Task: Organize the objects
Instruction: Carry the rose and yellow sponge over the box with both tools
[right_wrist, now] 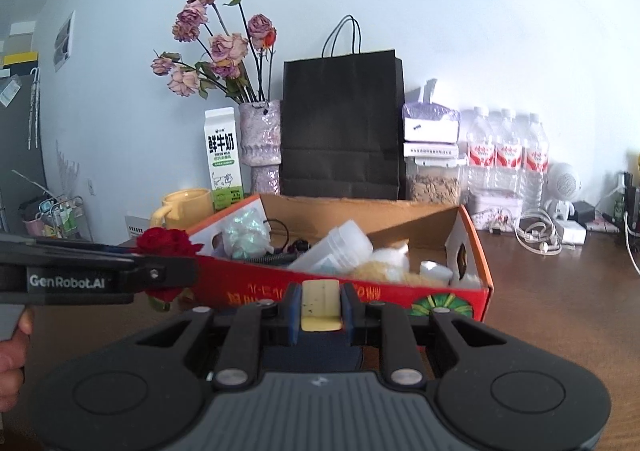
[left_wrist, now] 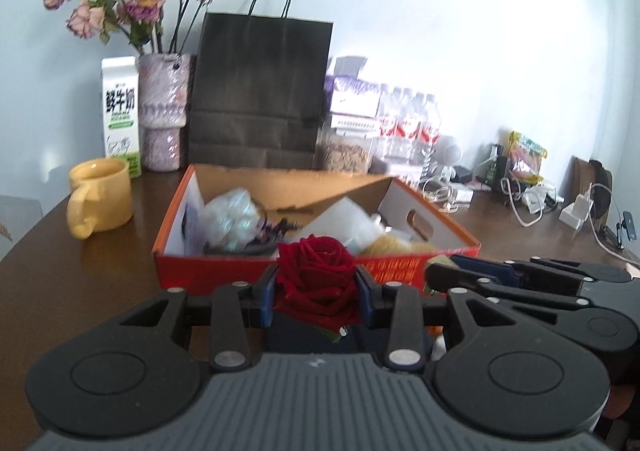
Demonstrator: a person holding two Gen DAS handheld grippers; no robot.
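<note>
My left gripper (left_wrist: pixel 316 291) is shut on a dark red rose (left_wrist: pixel 316 279), held just in front of the near wall of an orange cardboard box (left_wrist: pixel 224 267). The rose also shows in the right wrist view (right_wrist: pixel 166 245), left of the box (right_wrist: pixel 476 251). My right gripper (right_wrist: pixel 321 307) is shut on a pale yellow flat block (right_wrist: pixel 321 305), in front of the box's near wall. The box holds a shiny crumpled wrapper (left_wrist: pixel 230 217), a clear plastic container (right_wrist: pixel 340 247) and yellowish fluffy stuff (right_wrist: pixel 376 271). The right gripper lies right of the left one (left_wrist: pixel 520 283).
A yellow mug (left_wrist: pixel 100 197), a milk carton (left_wrist: pixel 120 115), a vase of dried pink roses (left_wrist: pixel 164 111) and a black paper bag (left_wrist: pixel 260 91) stand behind the box on the brown table (left_wrist: pixel 60 271). Water bottles (right_wrist: pixel 508 155), stacked containers and cables (right_wrist: pixel 536 239) lie at the right.
</note>
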